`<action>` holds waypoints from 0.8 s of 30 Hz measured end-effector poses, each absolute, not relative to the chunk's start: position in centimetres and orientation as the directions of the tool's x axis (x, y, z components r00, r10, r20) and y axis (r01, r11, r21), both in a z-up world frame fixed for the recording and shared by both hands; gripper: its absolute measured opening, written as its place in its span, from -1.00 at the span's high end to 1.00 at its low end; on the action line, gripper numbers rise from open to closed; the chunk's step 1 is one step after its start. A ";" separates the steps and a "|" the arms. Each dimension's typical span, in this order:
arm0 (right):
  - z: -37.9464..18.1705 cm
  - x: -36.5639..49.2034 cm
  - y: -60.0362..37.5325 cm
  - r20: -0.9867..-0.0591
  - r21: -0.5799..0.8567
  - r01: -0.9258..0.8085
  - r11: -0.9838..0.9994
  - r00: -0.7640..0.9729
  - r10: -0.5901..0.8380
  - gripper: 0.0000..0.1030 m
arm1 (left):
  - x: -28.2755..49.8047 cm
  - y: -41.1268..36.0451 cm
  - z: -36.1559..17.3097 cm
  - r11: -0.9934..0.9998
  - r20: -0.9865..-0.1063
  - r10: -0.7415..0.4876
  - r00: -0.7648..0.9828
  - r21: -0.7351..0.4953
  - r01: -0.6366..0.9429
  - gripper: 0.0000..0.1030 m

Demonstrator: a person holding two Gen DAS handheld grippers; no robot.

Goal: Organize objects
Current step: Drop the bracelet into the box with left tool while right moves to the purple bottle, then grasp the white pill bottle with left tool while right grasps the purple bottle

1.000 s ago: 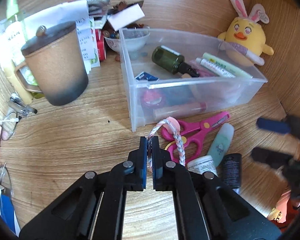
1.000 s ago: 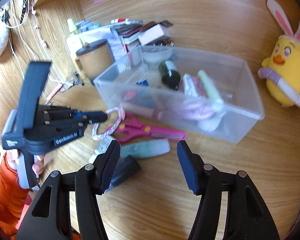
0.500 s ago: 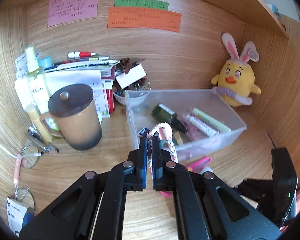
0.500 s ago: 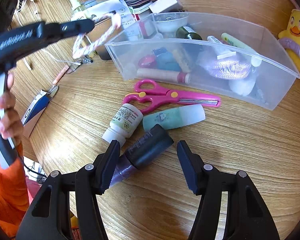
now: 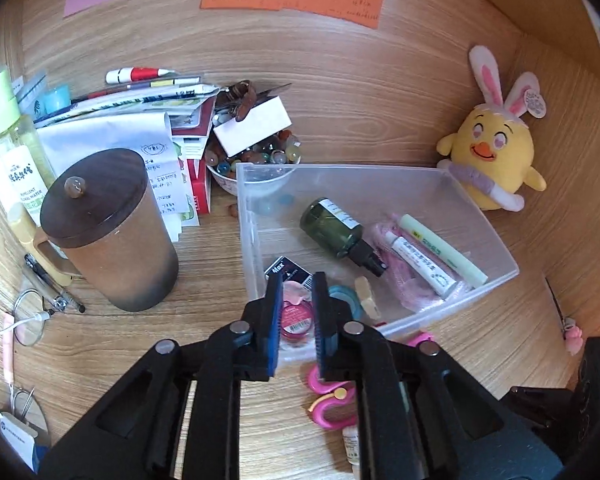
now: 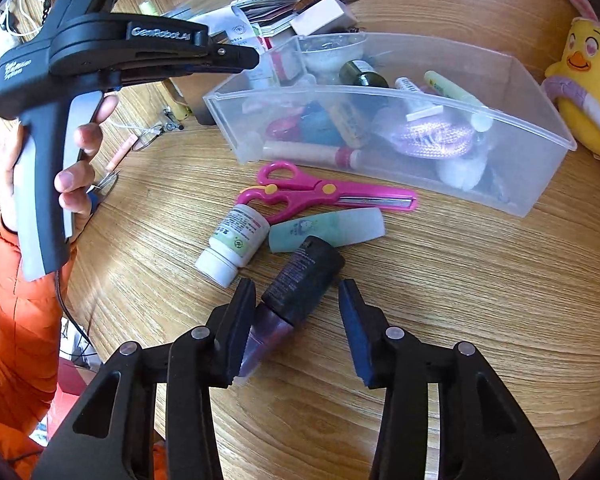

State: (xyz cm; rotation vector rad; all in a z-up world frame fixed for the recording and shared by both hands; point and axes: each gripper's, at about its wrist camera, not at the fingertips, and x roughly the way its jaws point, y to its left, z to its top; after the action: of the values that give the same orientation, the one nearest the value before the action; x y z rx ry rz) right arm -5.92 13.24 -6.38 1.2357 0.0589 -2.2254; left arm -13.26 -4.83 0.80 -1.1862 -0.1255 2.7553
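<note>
Our left hand-held gripper (image 5: 296, 316) is opening, empty, above the clear bin (image 5: 496, 280); our right hand-held gripper (image 6: 296, 320) is closing around the dark tube (image 6: 304, 276), not yet pressing it.

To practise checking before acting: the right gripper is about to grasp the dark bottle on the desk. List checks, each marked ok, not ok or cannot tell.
1. dark bottle between the right gripper's closing jaws: ok.
2. Both pads pressing it: not ok, one stands clear.
3. left gripper empty, jaws opening: ok.
4. Free floor in the clear bin: ok.
5. Bottle cap tight: cannot tell.
</note>
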 end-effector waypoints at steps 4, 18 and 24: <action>-5.9 -5.7 14.3 -0.787 0.205 0.498 -0.843 -0.428 -0.445 0.27 | -10.9 -3.8 1.5 -0.987 -0.693 0.159 -0.703 -0.097 -0.127 0.36; -6.7 -6.8 13.6 -0.791 0.257 0.481 -0.838 -0.393 -0.468 0.29 | -5.5 -1.0 -3.4 -0.976 -0.772 0.200 -0.604 -0.102 -0.193 0.13; -7.3 -6.7 12.3 -0.796 0.237 0.488 -0.840 -0.398 -0.456 0.34 | -4.7 -0.5 -5.3 -0.977 -0.789 0.195 -0.582 -0.104 -0.185 0.13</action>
State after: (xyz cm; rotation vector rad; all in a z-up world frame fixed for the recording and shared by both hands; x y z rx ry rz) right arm -6.72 12.33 -7.33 1.2595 0.0461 -2.2388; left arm -4.68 -0.54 -5.25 -1.3087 -0.0159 2.6191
